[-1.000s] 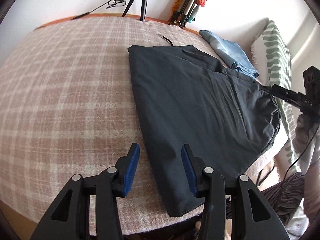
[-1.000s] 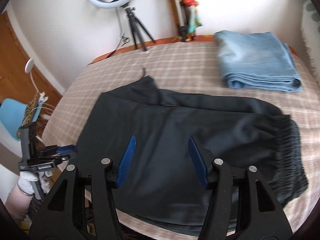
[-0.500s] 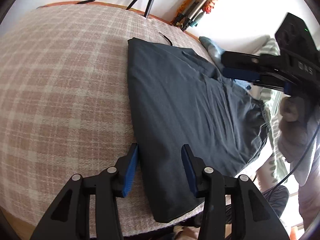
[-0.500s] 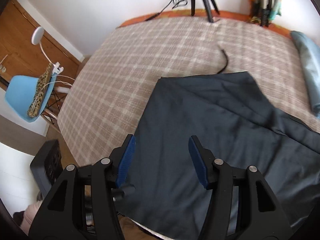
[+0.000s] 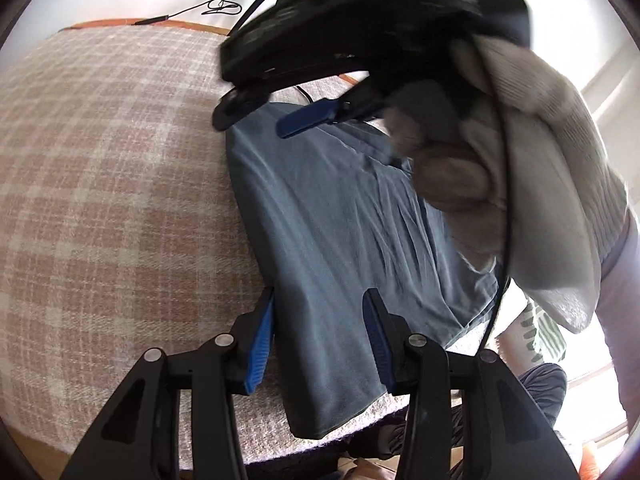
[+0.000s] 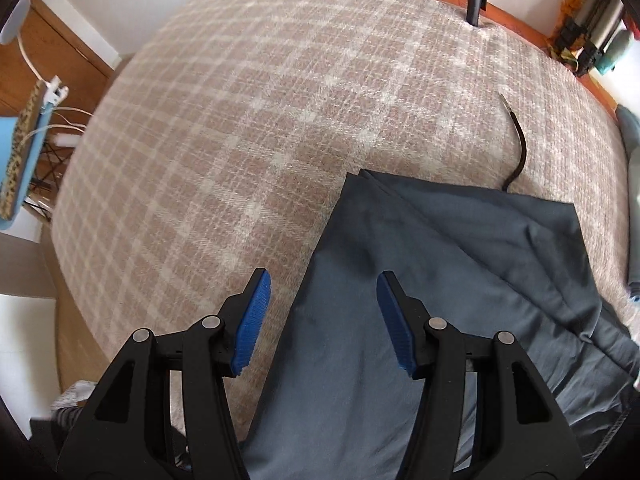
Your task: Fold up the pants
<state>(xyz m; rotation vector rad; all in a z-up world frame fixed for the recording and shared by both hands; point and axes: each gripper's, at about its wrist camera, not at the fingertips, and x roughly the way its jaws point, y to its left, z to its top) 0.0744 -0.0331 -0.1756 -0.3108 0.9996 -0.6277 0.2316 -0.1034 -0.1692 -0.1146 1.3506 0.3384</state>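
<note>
Dark pants (image 6: 420, 280) lie flat on plaid blanket (image 6: 240, 140), near-right side. Left gripper (image 5: 318, 328) and right gripper (image 6: 324, 312) both spread, grasping nothing, over left edge of pants.

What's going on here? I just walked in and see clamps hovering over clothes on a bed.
A person is folding dark grey pants laid flat on a pink-and-cream checked blanket. Each gloved hand holds a hand-held gripper. The left hand-held gripper is open over the pants' near edge, and the right hand-held gripper is open above the far edge near a corner. Neither grips the cloth yet.
</note>
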